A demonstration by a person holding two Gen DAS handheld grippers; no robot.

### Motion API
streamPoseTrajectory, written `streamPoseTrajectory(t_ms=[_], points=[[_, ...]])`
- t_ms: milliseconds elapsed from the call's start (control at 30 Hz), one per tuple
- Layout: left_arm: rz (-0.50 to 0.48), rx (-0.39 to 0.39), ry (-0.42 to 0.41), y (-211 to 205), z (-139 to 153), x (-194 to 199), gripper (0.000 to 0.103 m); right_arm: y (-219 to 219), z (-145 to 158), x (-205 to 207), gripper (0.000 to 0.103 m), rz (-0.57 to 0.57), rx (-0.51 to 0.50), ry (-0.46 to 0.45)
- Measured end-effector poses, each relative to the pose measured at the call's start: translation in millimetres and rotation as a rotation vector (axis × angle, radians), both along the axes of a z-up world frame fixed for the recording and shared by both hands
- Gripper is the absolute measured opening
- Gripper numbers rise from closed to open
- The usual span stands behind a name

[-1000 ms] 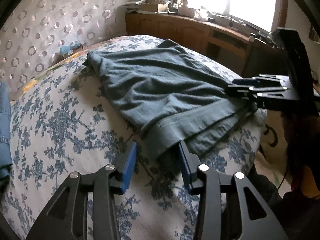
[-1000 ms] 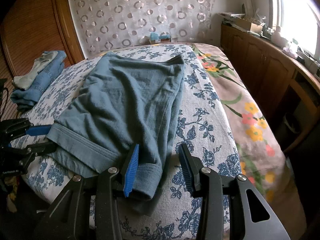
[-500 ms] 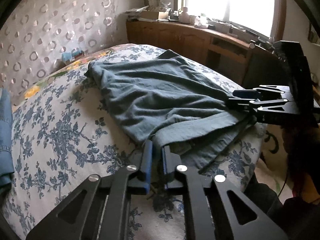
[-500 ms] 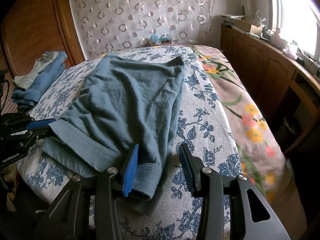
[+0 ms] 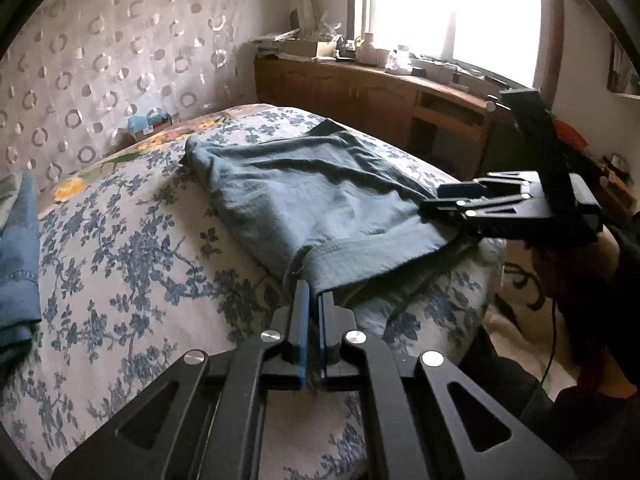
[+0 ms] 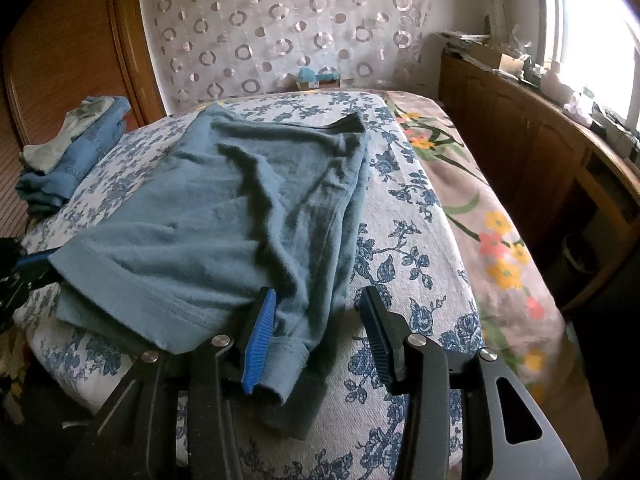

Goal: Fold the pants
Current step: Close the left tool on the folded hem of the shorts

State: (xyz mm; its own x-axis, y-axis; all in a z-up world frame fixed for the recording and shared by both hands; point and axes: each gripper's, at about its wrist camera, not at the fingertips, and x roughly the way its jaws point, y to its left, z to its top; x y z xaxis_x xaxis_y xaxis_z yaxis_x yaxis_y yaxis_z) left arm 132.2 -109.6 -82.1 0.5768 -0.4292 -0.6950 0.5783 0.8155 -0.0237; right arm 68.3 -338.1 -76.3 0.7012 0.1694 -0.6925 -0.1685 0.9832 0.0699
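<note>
Both tools are matte black, built of flat linkage arms with triangular cut-outs and round silver screw heads at the joints. The left gripper (image 5: 313, 300) carries slim blue pads on its fingers (image 5: 301, 312). The right gripper (image 6: 316, 332) has ribbed bright-blue pads on its fingers (image 6: 260, 340), with a black block at three o'clock in the left wrist view.

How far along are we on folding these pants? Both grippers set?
Early stage. Done: the pants lie spread on the bed, apparently already doubled leg over leg. In hand: the left gripper is shut on one hem corner; the right gripper sits open around the other corner, not clamped. Left: close the right gripper, then carry the hems up toward the far end.
</note>
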Motion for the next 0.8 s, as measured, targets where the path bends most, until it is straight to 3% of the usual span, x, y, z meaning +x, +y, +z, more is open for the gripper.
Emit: streamPoseTrajectory(t_ms=[233,800], points=[[0.006,0.011,0.045,2.6,-14.8,-9.2,0.003,-1.1,-0.6,1.4,0.046,0.004,0.0,0.0],[0.006,-0.017,0.076,0.0,-14.2,-20.7,0.003,-3.8,-1.5,0.4,0.046,0.009,0.001,-0.004]])
